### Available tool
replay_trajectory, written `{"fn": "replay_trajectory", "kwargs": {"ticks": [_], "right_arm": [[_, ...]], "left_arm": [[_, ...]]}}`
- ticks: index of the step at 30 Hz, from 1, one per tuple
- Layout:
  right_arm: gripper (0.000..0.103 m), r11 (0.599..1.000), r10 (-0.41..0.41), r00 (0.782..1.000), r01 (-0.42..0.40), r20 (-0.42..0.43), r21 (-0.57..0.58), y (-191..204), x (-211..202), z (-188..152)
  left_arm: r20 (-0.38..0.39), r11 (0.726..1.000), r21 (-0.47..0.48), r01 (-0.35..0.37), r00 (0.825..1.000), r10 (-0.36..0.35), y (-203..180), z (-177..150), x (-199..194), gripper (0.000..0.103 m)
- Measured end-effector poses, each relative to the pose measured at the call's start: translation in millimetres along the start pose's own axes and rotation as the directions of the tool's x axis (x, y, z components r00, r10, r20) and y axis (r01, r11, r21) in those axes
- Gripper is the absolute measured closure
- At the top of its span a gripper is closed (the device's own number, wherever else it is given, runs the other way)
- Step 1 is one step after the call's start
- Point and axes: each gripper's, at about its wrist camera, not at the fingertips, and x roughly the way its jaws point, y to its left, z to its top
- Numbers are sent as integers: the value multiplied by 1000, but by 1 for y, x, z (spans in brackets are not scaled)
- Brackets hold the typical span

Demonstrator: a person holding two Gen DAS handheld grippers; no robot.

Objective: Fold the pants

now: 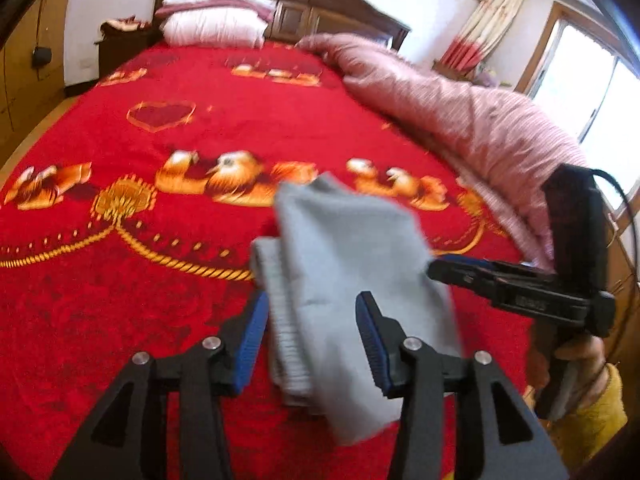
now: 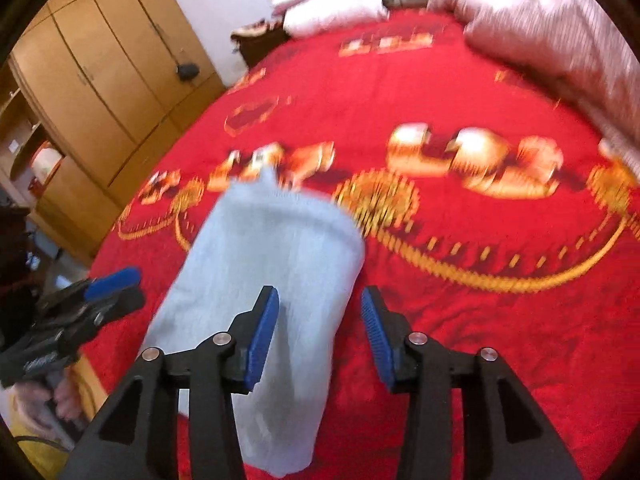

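Note:
The grey pants [image 1: 344,248] lie as a folded bundle on the red bedspread [image 1: 120,312], near its front edge. My left gripper [image 1: 312,304] hovers over the near end of the bundle, open, with nothing pinched between its blue pads [image 1: 252,340]. The right gripper [image 1: 440,270] comes in from the right, its tip at the bundle's right edge. In the right wrist view the pants [image 2: 272,264] sit under the left finger of my right gripper [image 2: 320,294], which is open and holds nothing. The left gripper [image 2: 116,280] shows at the left edge. Both views are motion-blurred.
A pink quilt [image 1: 460,112] is heaped along the bed's right side. White pillows [image 1: 216,20] rest against the dark headboard [image 1: 320,4]. A wooden wardrobe [image 2: 100,68] stands left of the bed, a bright window [image 1: 592,92] to the right. A hand in a yellow sleeve [image 1: 584,364] holds the right gripper.

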Motion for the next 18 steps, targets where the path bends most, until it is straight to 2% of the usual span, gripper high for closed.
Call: {"fn": "replay_trajectory", "kwargs": {"ticks": [1,2,3,5,7,8,10,12,14,16,18], "right_arm": [[63,1000,-21,999,21,24,-3,1,-2,4],[72,1000,-26,999,26,34,-2,1,-1,6],[75,1000,-19,999,19,44,2,2,2,9],[80,1000,2,999,-3,48,12,4,10,11],[80,1000,-9,999,8,36,18,4,25,11],[80,999,-30,999,30,23,16,3,34,10],[80,999,-50,998,50,-26,8,1,55,6],[81,999,-49,999,49,-6,8,-1,58,3],[81,998,-56,998,56,-6,-5,1,56,3],[80,998,-65,998,65,-10,-3,2,49,3],[80,997,-74,997,74,-6,11,5,40,0]], "left_arm": [[1,1000,10,18,1000,-18,-8,1,-2,56],[8,999,24,45,999,-46,-16,0,-3,63],[11,997,39,61,998,-61,-22,-1,-3,70],[-8,995,83,60,998,-59,-34,-4,5,76],[-72,995,98,21,997,-14,-35,-12,26,84],[-104,996,86,14,995,-5,-31,-16,36,85],[-156,1000,22,6,988,-3,-10,-29,56,92],[-133,996,-66,57,989,-65,9,-33,57,100],[-136,988,-128,84,985,-102,18,-32,56,100],[-135,989,-124,80,986,-96,16,-32,56,100],[-122,995,-74,62,990,-70,9,-34,49,100]]}}
